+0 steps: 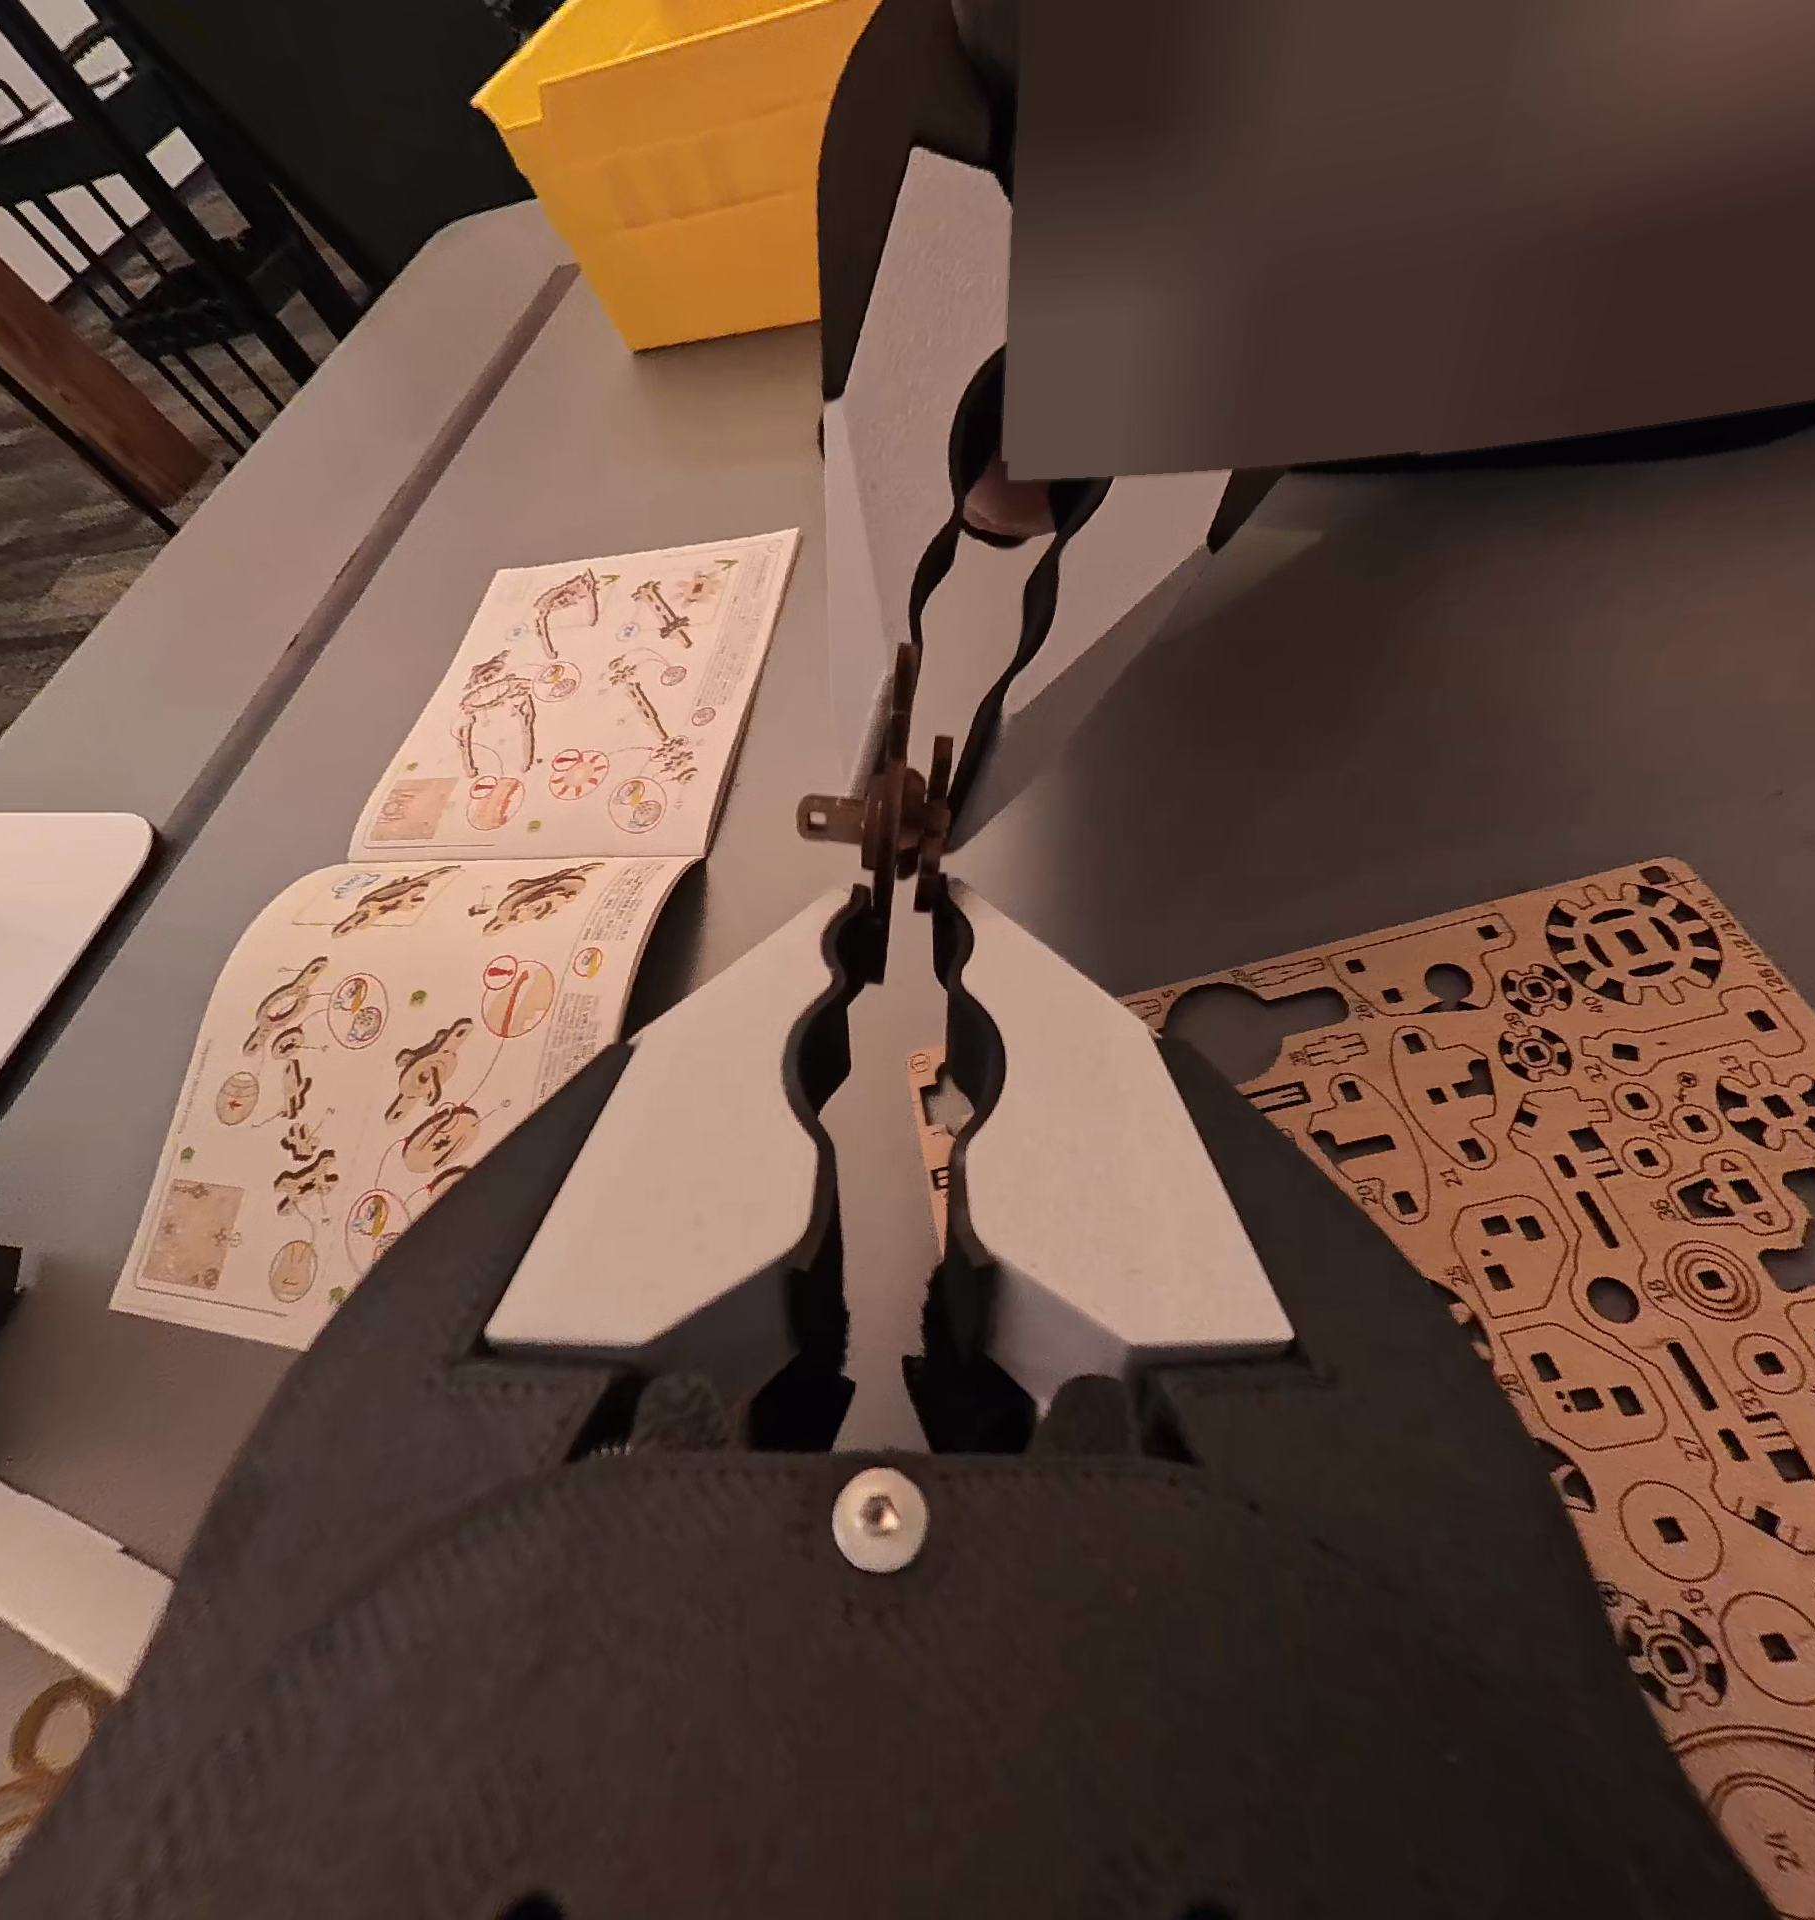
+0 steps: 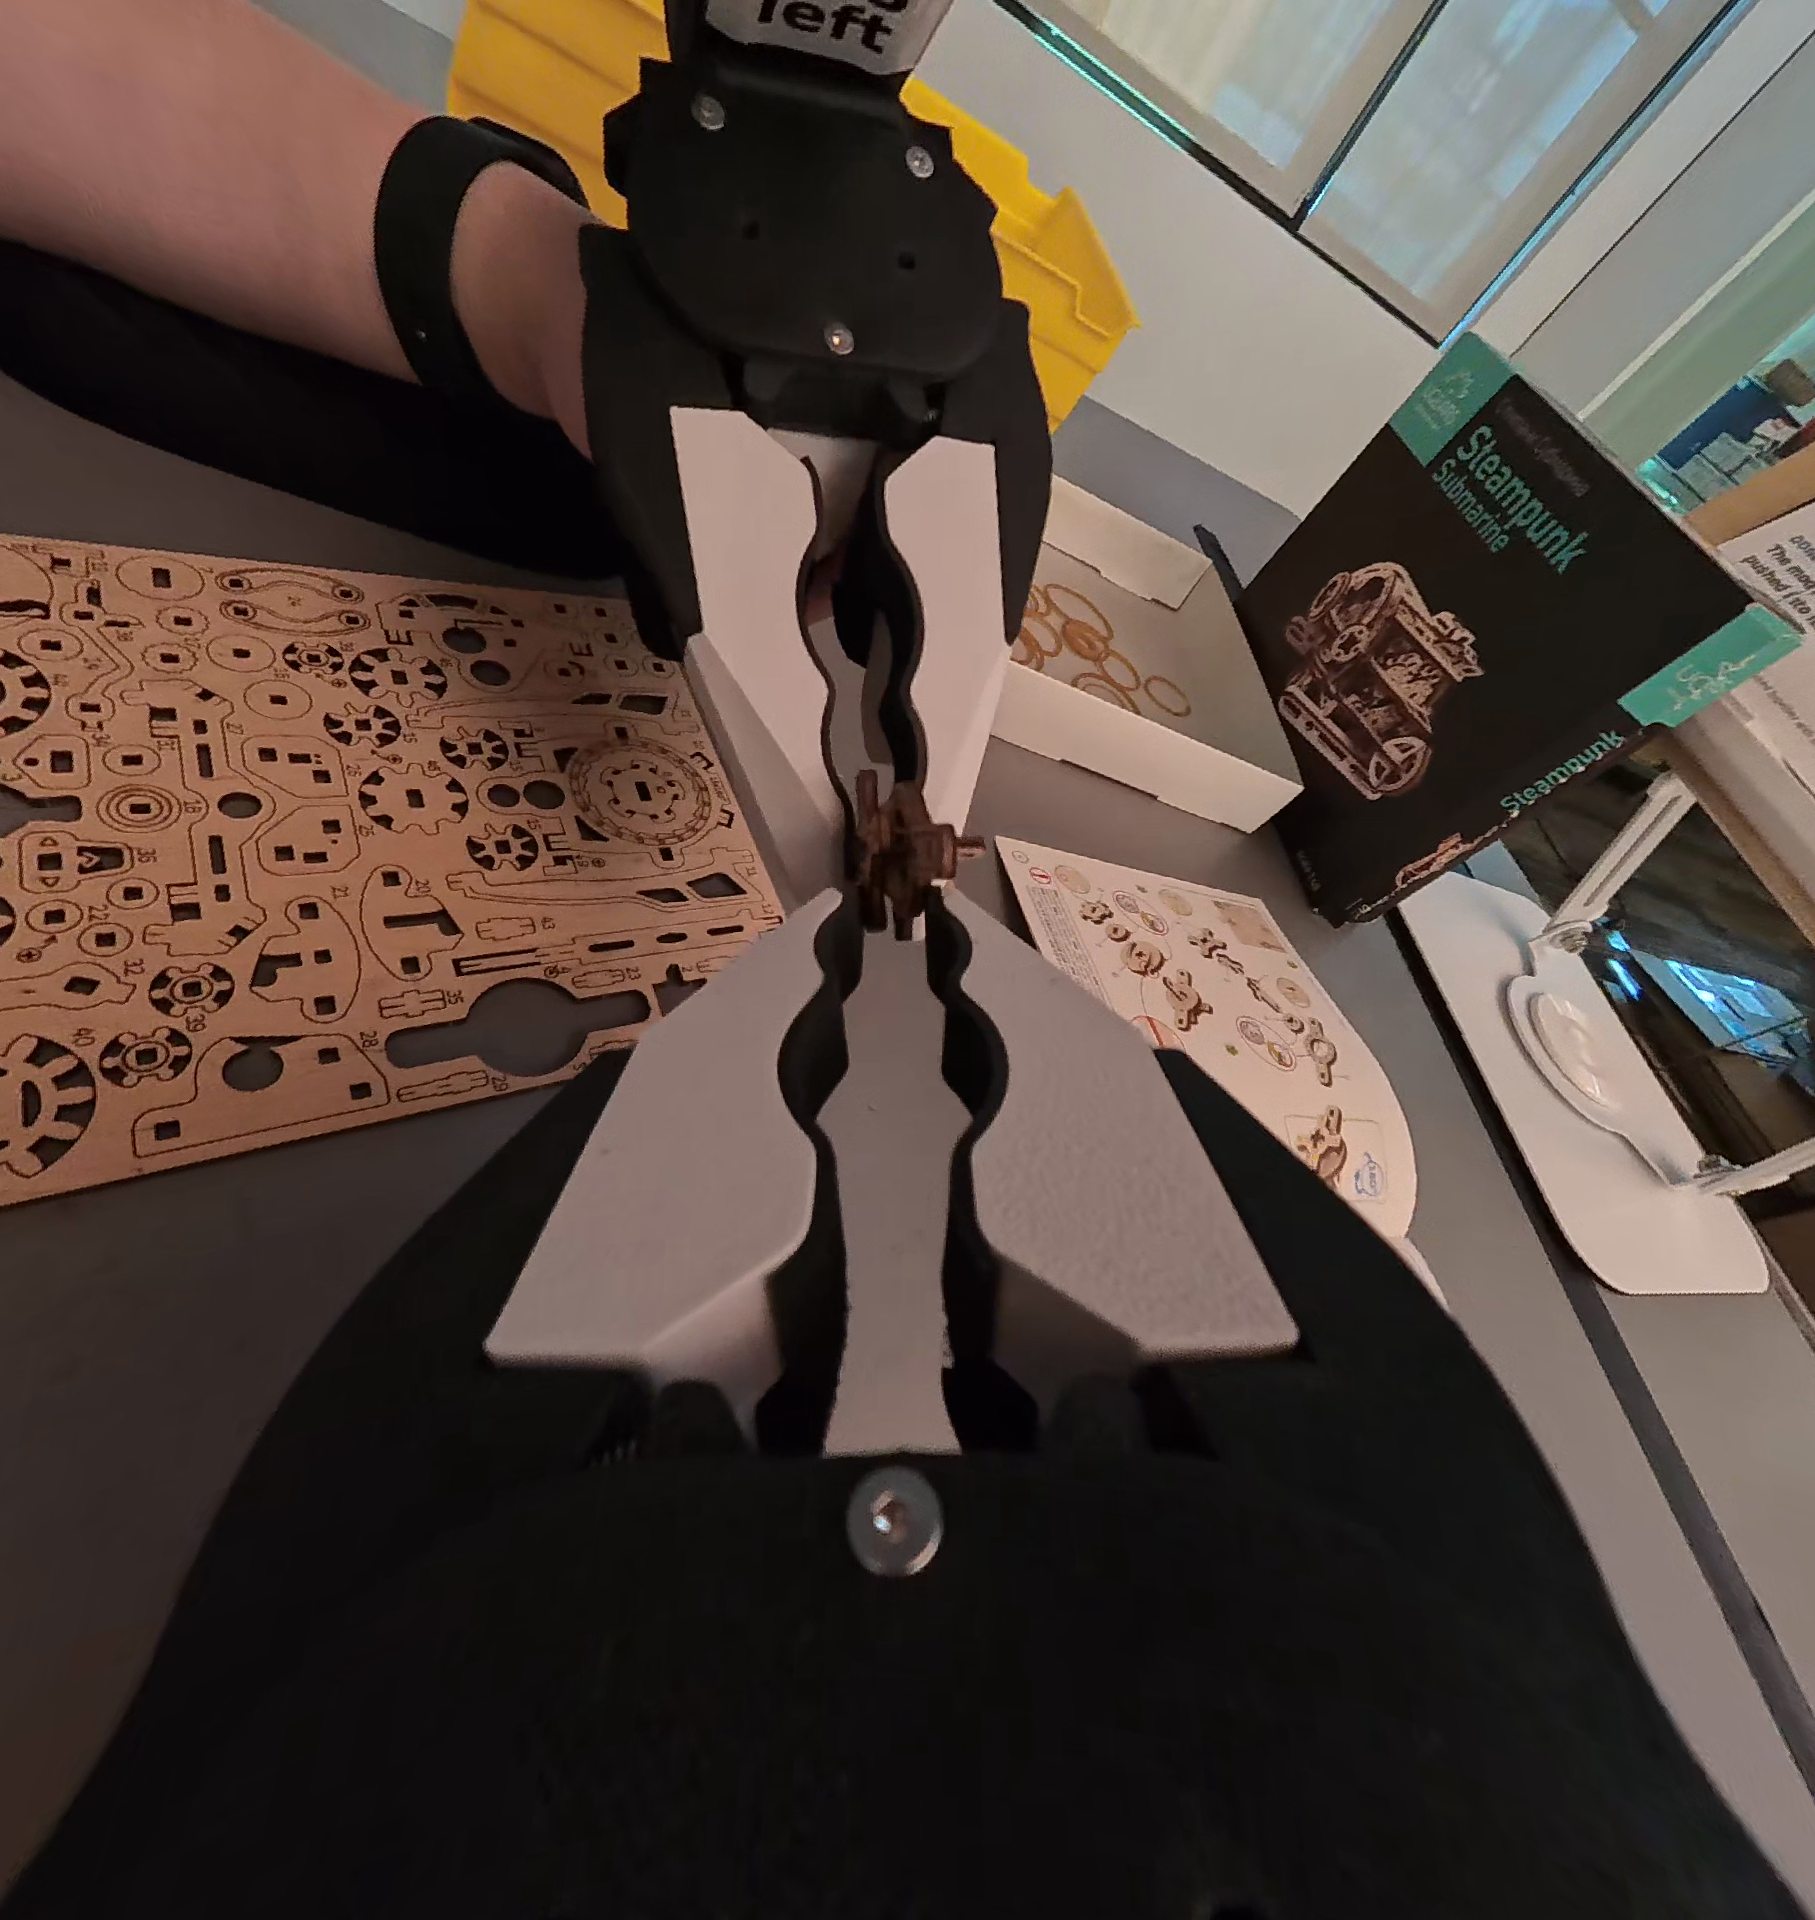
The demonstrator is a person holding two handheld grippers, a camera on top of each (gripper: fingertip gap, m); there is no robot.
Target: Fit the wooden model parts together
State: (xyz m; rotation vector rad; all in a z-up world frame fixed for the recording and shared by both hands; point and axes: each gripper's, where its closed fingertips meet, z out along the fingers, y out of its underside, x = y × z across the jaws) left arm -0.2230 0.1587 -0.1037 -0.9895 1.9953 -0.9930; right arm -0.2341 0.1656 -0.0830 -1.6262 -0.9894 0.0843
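A small dark wooden gear assembly [image 1: 890, 821] on a short axle hangs above the grey table between both grippers. Its axle peg sticks out to the left in the left wrist view. My left gripper [image 1: 898, 899] comes from below and is shut on the assembly's lower edge. My right gripper [image 1: 934, 748] comes from above, tip to tip with the left, and is shut on its upper part. In the right wrist view the assembly [image 2: 898, 847] sits between my right gripper [image 2: 887, 914] below and the left gripper [image 2: 882, 790] above.
A laser-cut wooden parts sheet [image 1: 1505, 1195] [image 2: 259, 831] lies flat on the table. An open instruction booklet [image 1: 467, 935] [image 2: 1194, 987] lies beside it. A yellow bin [image 1: 674, 177], a dark kit box [image 2: 1485, 644], a white tray of rings [image 2: 1090, 675] and a person's forearm [image 2: 207, 208] stand around. Only a small space, under 4 cm, lies between the two pairs of fingers.
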